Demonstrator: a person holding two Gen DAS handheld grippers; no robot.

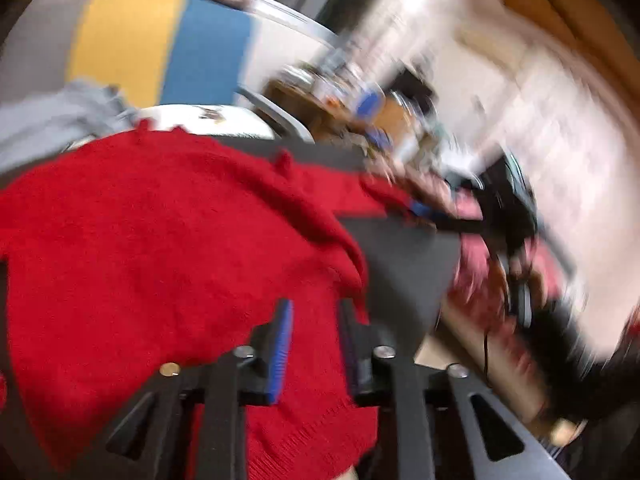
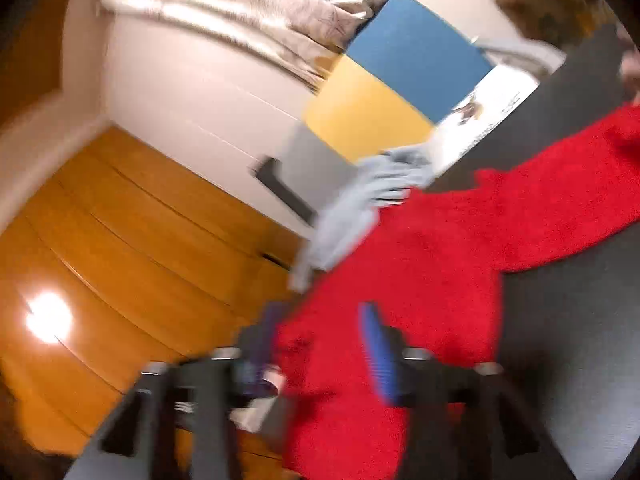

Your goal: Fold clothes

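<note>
Red sweater (image 1: pixel 160 248) spreads across the dark tabletop (image 1: pixel 408 264) — bare surface by its hem. Left gripper (image 1: pixel 314 344) and right gripper (image 2: pixel 324 344), jaws apart, straddle sweater edges; grey garment (image 2: pixel 360 200) at the far edge.

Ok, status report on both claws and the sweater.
Left claw open over red sweater. Right claw open, sweater edge between fingers. Grey garment against sweater's far edge. Frames blurred.

**Room: wood floor, white wall**

Orange wood floor (image 2: pixel 132 248) left of the fingers, bright light glare (image 2: pixel 48 318) on it. White wall (image 2: pixel 192 88) ahead. Yellow-and-blue panel (image 2: pixel 392 80) beyond the fingertips. Dark grey table (image 1: pixel 404 256) beneath. Blurred clutter (image 1: pixel 360 116) far ahead.
</note>
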